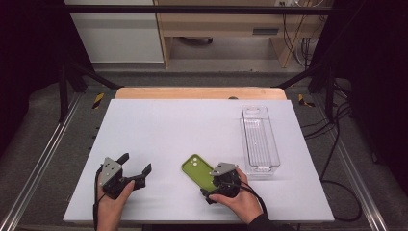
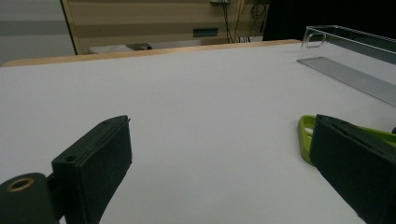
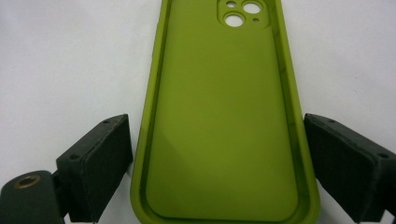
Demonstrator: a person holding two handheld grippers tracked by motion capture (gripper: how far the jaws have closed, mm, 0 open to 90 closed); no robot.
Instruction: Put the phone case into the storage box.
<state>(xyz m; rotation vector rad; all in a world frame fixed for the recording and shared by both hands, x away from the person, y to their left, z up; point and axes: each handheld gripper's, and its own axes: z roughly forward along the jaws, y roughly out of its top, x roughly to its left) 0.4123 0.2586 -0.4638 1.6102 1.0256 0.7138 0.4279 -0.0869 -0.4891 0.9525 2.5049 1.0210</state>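
High view: the green phone case point(image 1: 198, 171) lies flat on the white worktop point(image 1: 192, 130), toward the near edge and right of centre, camera holes pointing away and left. The right gripper point(image 1: 211, 185) sits low over the case's near end. The left gripper point(image 1: 137, 172) waits near the near-left corner, claw spread, nothing in it. A clear plastic bin point(image 1: 260, 139) runs along the right side, just beyond the case.

Left gripper view: both pads stand wide apart over bare worktop; the case's green rim point(image 2: 306, 135) peeks past the right-hand pad, the bin point(image 2: 355, 60) beyond it.

Right gripper view: here's the action. The case point(image 3: 219, 116) lies open side up between the jaws, one pad against or just off each long side wall; I judge the claw is not yet pinching, though contact is too close to call.

To do this well, I'd say: keep the pads square to the side walls and low on the rim, squeeze gently since soft silicone buckles, then lift level toward the bin.
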